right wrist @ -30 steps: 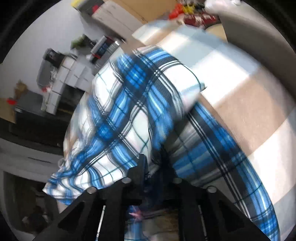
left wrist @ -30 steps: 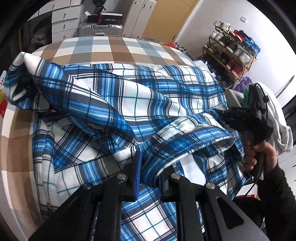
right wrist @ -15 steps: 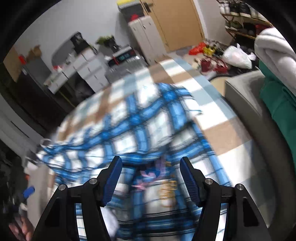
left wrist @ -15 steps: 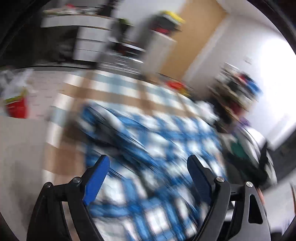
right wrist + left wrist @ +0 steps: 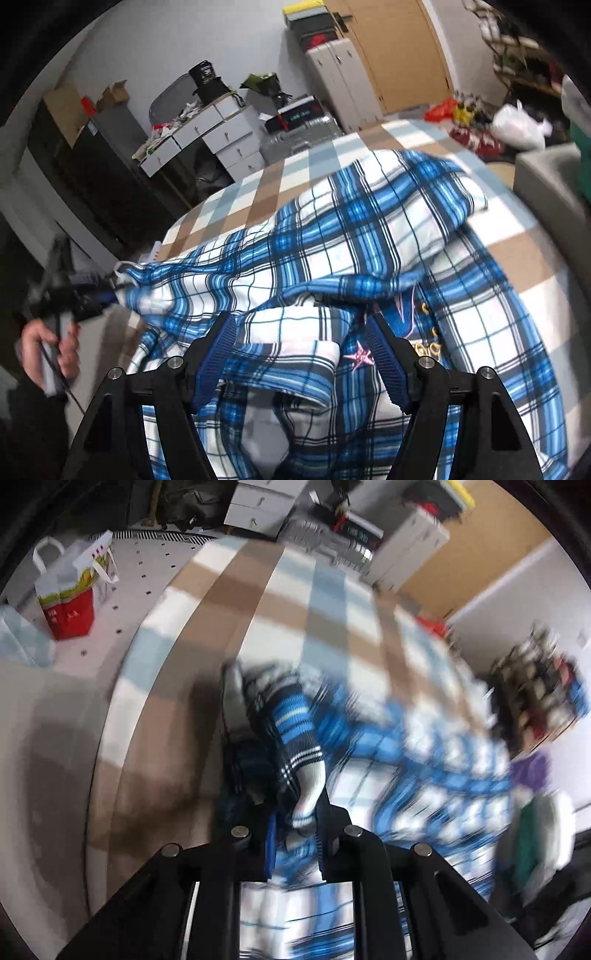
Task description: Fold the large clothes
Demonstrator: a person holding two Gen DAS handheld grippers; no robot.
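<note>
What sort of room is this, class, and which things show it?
Probably a lived-in bedroom or spare room: a blue plaid shirt lies on a brown-and-white checked cover, with a white drawer unit and a cluttered shoe rack along the walls.

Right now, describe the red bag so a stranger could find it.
Start at the checked tablecloth in the left wrist view and look off its left edge to the grey floor. The red bag stands there, beside a pale blue bundle. Only it has a red base, white top and white handles.

One plaid shirt (image 5: 332, 251) lies on one checked bedcover (image 5: 258, 192); two grippers, one suitcase (image 5: 295, 142), one red bag (image 5: 70, 613) far left.
</note>
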